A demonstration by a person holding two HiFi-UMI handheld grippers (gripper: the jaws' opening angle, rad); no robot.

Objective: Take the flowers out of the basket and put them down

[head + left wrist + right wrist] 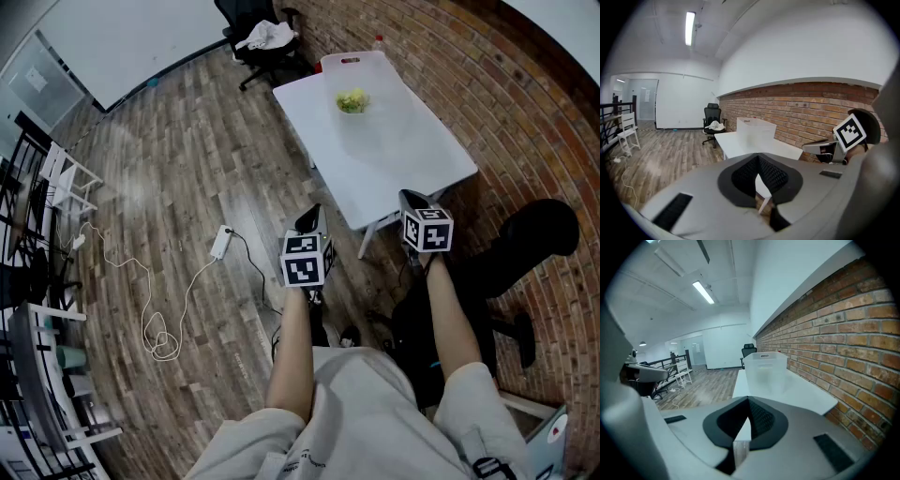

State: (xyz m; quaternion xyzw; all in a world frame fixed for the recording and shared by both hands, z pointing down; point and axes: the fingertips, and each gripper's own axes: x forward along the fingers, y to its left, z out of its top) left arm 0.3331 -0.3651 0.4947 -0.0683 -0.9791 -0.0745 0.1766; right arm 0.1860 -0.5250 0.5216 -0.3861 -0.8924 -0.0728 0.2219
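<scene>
task not yet started, by the look of it. flowers (352, 100), a green-yellow bunch, appear to lie inside the translucent white basket (330, 66) at the far end of the white table (403, 159). left gripper (758, 164) and right gripper (749, 404) are both closed tight on nothing, hovering short of the table's near edge. left to do: reach, grasp, lift out, set down. red mark on the basket rim unreadable.
</scene>
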